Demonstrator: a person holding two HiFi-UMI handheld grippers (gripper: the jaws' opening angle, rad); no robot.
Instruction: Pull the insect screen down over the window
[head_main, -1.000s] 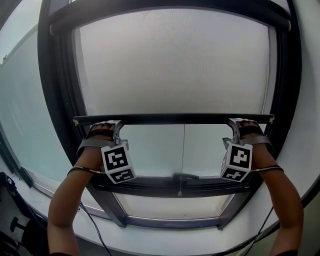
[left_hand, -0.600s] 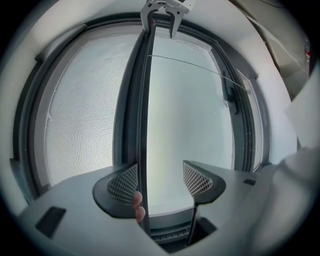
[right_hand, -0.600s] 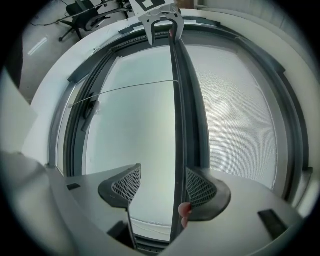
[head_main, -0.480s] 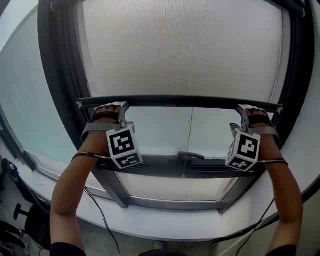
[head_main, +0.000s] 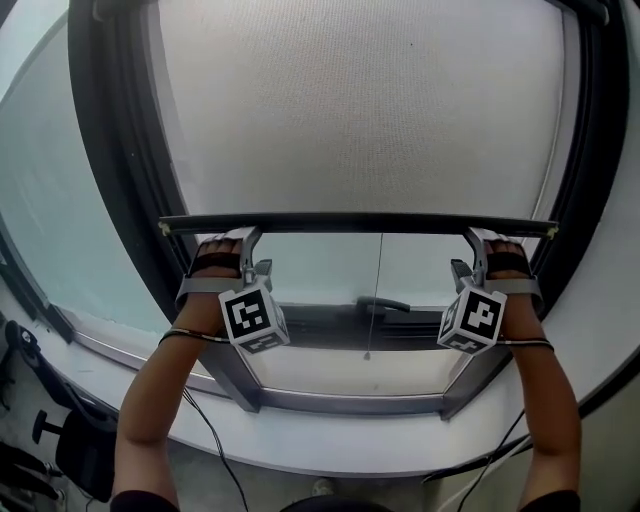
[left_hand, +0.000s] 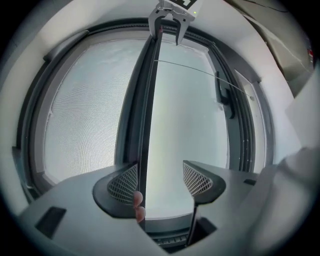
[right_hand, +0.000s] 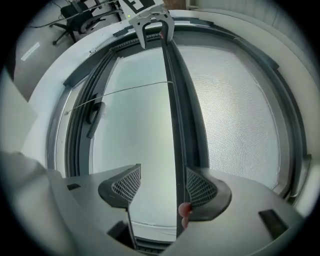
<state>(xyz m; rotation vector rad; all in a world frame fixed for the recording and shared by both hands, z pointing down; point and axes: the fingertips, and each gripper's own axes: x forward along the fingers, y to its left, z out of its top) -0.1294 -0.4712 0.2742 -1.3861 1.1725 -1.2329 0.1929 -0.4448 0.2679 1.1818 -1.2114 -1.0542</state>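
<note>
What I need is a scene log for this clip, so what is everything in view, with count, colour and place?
insect screen: one, pale grey mesh, over the upper window
pull bar: one, black, level along the screen's lower edge
cord: one, thin, hanging from the bar's middle
window frame: one, black, around the glass
window handle: one, dark, on the lower rail near centre
sill: one, white, below the frame
cables: two, black, trailing from the wrists
left gripper: one, grey with black-and-white marker cube, jaws apart around the bar's left end
right gripper: one, same colours, jaws apart around the bar's right end
forearms: two, bare, bottom corners
</note>
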